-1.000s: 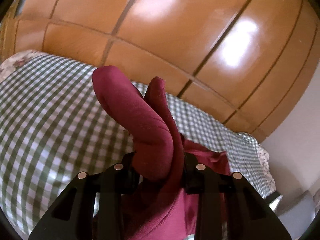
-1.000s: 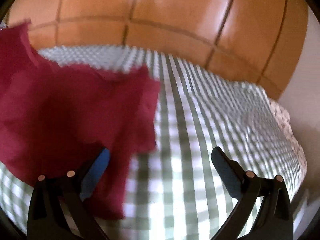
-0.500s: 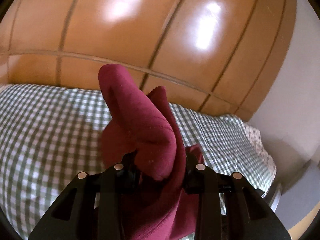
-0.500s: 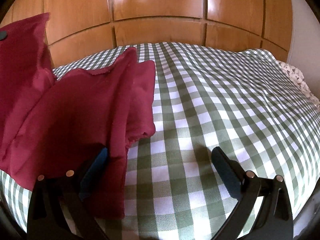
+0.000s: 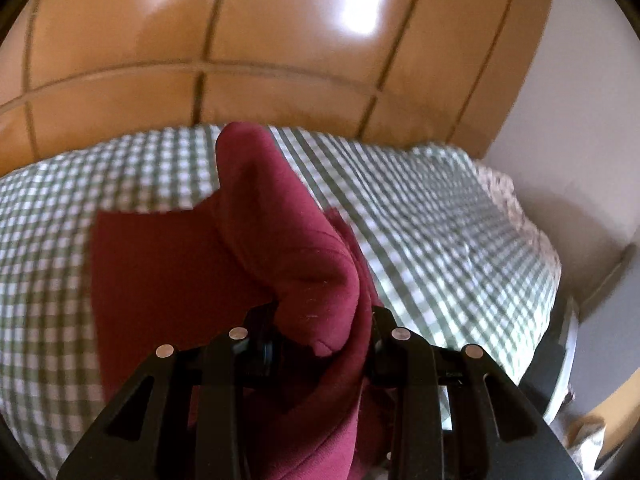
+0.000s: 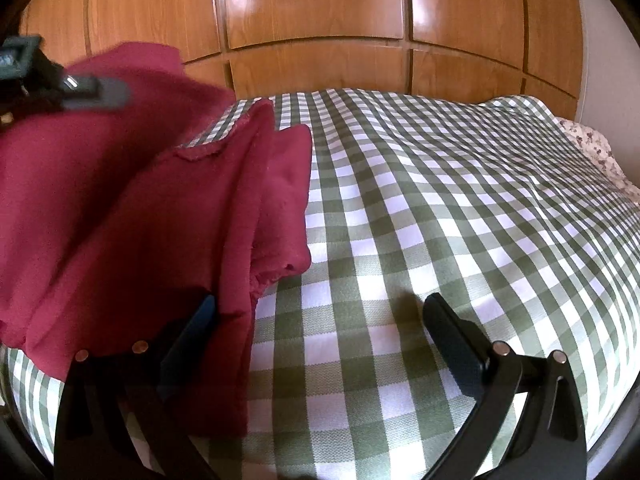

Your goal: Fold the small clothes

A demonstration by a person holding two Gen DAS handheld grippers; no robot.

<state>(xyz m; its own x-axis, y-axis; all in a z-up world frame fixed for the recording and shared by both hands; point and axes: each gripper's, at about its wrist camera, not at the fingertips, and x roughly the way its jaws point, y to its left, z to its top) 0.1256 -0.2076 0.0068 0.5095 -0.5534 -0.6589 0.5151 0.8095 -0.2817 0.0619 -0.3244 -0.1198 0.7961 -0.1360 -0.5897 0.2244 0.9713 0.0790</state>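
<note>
Cloth is what I see most: a dark red garment [image 5: 168, 280] lies on the bed [image 5: 440, 216], which has a green and white checked cover. My left hand-held gripper [image 5: 320, 340] is clamped on a thick fold of that garment, and the fold sticks up between its two black fingers like a soft bump. The rest of the red cloth hangs down from there and spreads flat on the cover to the left. From my right wrist camera the garment [image 6: 140, 220] fills the left side of the bed [image 6: 460, 200], with its layers stacked and one edge raised. My right hand-held gripper [image 6: 320, 312] has its fingers wide apart and holds nothing. Its left finger [image 6: 196, 324] sits right at the edge of the red cloth, and its right finger is over the bare checks. Behind the bed stands a shiny brown wooden wardrobe [image 6: 320, 8]. The left hand-held gripper [image 6: 80, 92] shows blurred at the top left there, over the cloth.
</note>
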